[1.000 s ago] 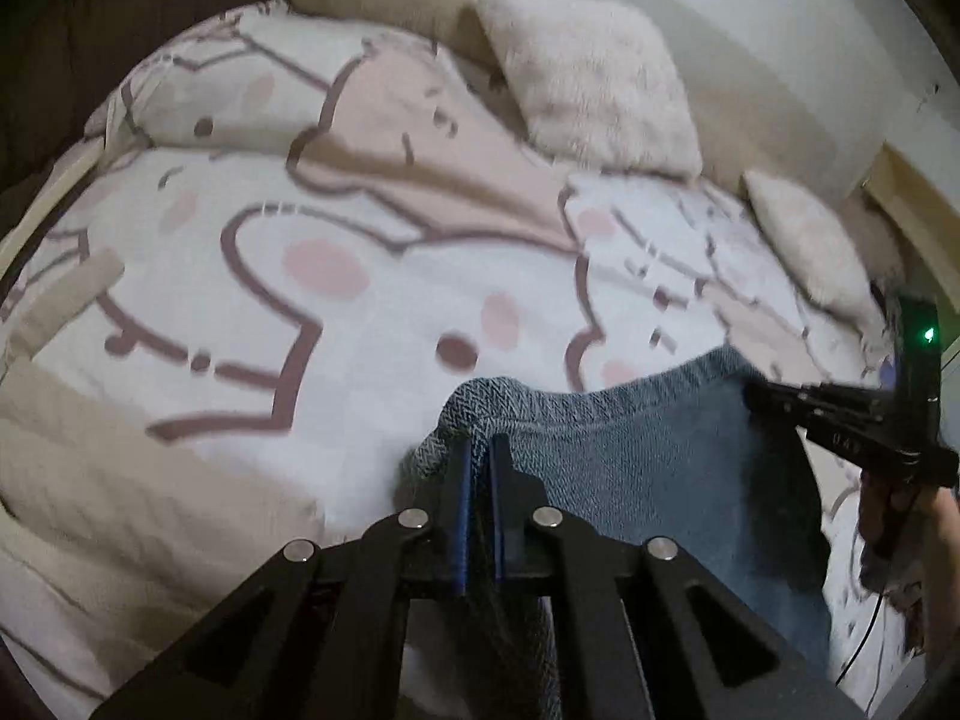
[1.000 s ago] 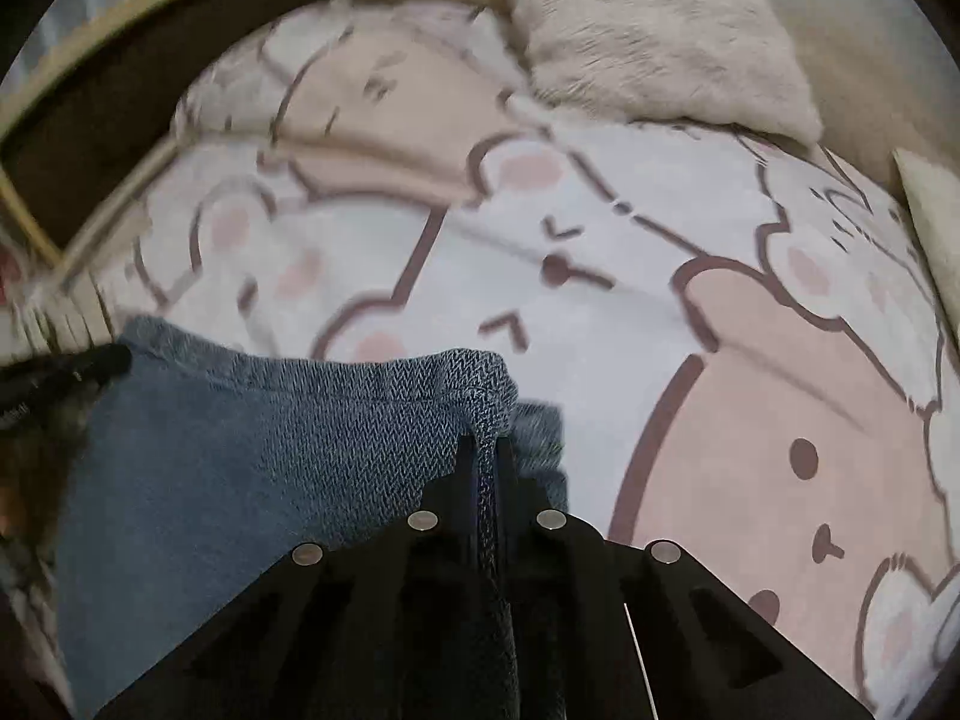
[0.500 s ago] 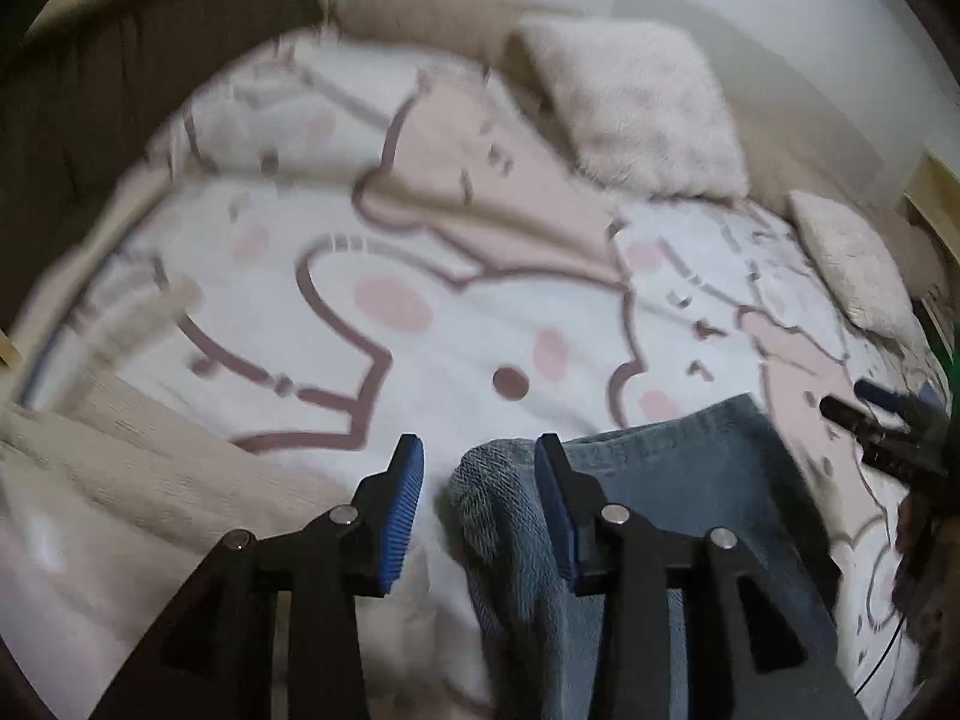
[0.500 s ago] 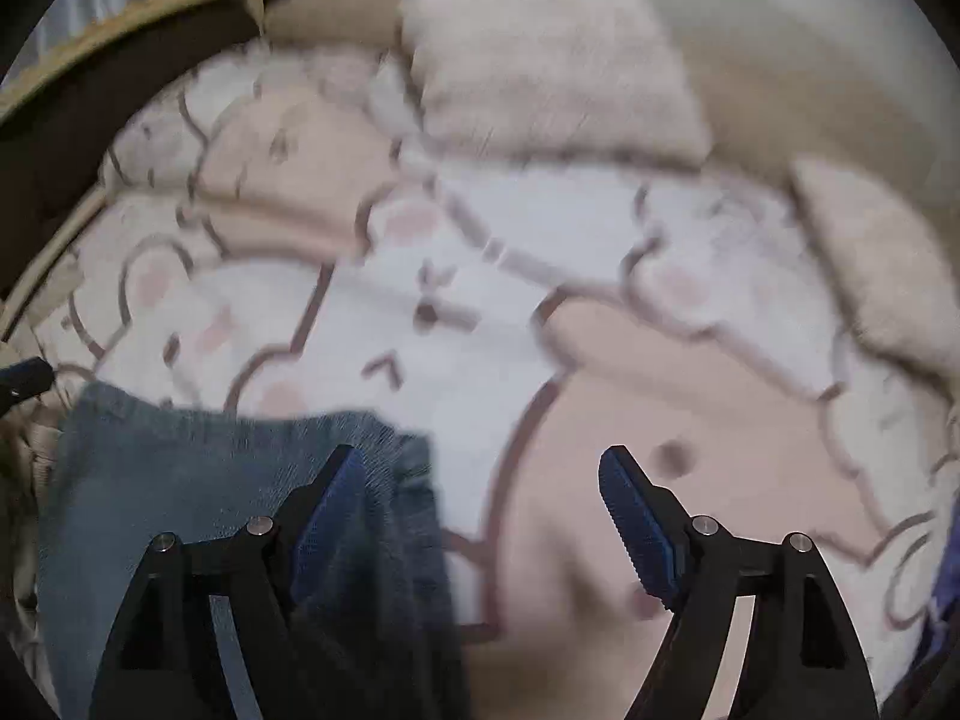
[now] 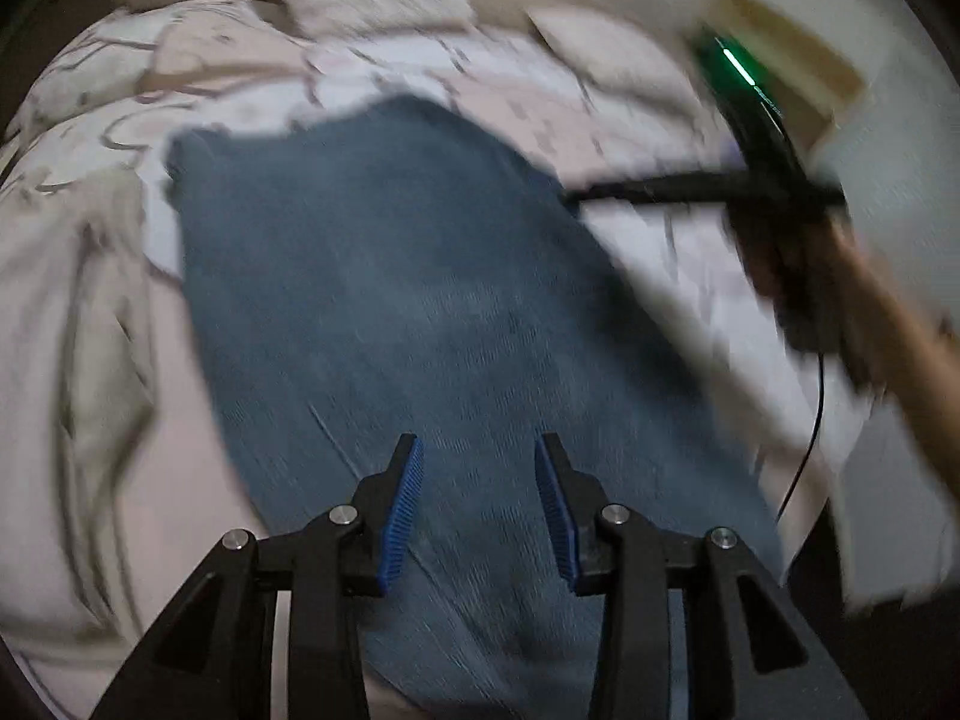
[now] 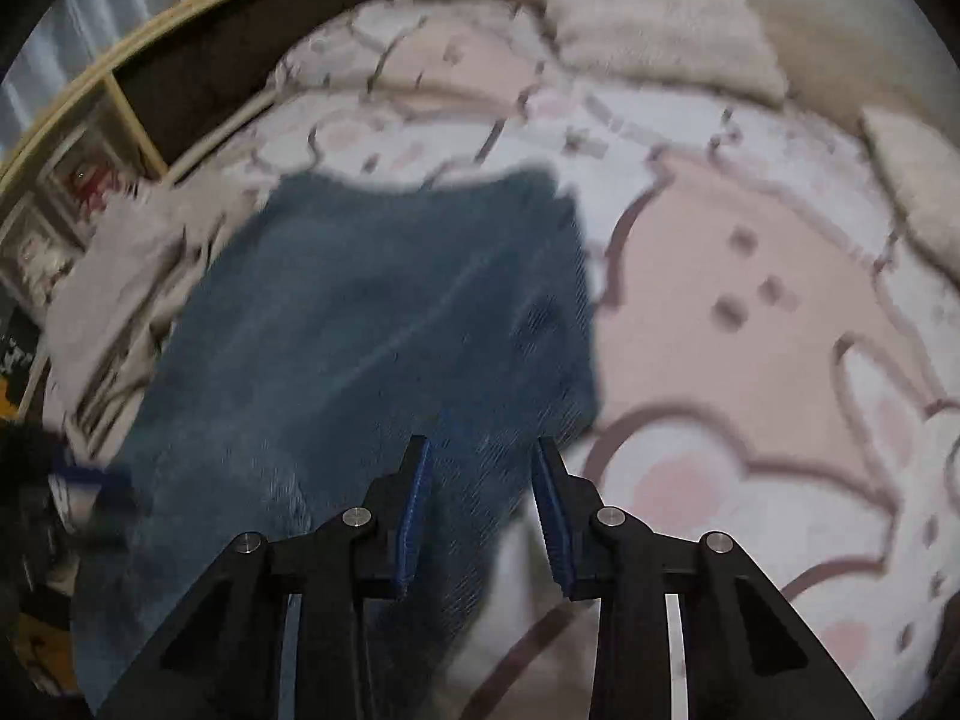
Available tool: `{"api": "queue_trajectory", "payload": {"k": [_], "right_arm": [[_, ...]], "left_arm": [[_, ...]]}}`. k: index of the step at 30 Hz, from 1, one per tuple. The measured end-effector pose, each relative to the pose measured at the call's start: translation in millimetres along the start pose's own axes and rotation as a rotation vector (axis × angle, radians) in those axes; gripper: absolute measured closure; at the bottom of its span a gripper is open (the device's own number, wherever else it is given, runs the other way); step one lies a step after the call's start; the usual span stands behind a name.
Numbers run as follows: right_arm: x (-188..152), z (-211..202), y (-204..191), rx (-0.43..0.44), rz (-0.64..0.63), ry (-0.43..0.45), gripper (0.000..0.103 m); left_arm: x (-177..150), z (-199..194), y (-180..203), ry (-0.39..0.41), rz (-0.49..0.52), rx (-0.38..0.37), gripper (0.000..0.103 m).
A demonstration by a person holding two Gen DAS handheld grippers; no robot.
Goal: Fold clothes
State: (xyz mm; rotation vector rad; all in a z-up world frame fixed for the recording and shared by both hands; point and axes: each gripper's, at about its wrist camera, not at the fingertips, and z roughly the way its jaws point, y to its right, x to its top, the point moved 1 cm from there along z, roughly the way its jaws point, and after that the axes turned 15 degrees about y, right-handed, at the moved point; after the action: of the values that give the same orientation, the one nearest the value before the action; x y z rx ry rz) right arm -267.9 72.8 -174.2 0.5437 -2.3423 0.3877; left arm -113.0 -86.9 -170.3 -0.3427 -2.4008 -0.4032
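A blue knitted garment (image 5: pixel 396 300) lies spread flat on the bed, its far edge toward the pillows. It also shows in the right wrist view (image 6: pixel 372 324). My left gripper (image 5: pixel 478 456) is open and empty, above the garment's near part. My right gripper (image 6: pixel 482 456) is open and empty, above the garment's near right edge. The right gripper's body shows in the left wrist view (image 5: pixel 756 180), held by a hand at the garment's right side. Both views are blurred by motion.
The bed cover (image 6: pixel 750 312) is white and pink with a cartoon animal print. Fluffy pillows (image 6: pixel 654 18) lie at the head of the bed. A crumpled beige blanket (image 5: pixel 72 312) lies left of the garment. A wooden shelf (image 6: pixel 78 138) stands beyond the bed's left side.
Both grippers were shut on the garment's far corners one second ago. They opened, let it go, and pulled back toward its near end. The garment now lies flat.
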Motion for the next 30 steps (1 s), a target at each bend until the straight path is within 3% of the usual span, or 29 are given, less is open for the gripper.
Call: {"api": "queue_trajectory", "payload": {"k": [3, 5, 7, 9, 14, 16, 18, 22, 26, 30], "right_arm": [[-16, 15, 6, -0.085, 0.024, -0.031, 0.069], [-24, -6, 2, -0.064, 0.085, -0.001, 0.068], [-33, -27, -2, -0.040, 0.146, 0.030, 0.068], [-52, -61, -28, 0.022, 0.079, 0.060, 0.068], [-103, -124, -86, 0.194, -0.011, 0.052, 0.068], [-124, -139, -107, 0.267, -0.012, 0.034, 0.068], [-141, -143, -120, 0.286, -0.018, 0.011, 0.068], [-163, -148, -136, 0.293, -0.025, -0.012, 0.068], [-168, -161, -133, 0.268, -0.014, 0.017, 0.068], [-177, -152, -123, 0.258, 0.017, -0.007, 0.068]], "left_arm": [[-20, 7, 5, -0.013, 0.087, 0.063, 0.065], [-22, 4, 2, 0.006, 0.104, 0.087, 0.065], [-14, -5, -1, 0.027, 0.055, 0.084, 0.065], [-8, -21, 2, 0.064, 0.012, 0.058, 0.065], [-15, -65, 43, 0.146, 0.042, -0.113, 0.065], [-30, -69, 60, 0.119, 0.076, -0.162, 0.065], [-47, -69, 76, 0.073, 0.114, -0.194, 0.065], [-81, -49, 72, -0.031, 0.150, -0.136, 0.065], [-95, -45, 47, -0.037, 0.027, -0.144, 0.065], [-99, -40, 53, -0.016, 0.078, -0.136, 0.064]]}}
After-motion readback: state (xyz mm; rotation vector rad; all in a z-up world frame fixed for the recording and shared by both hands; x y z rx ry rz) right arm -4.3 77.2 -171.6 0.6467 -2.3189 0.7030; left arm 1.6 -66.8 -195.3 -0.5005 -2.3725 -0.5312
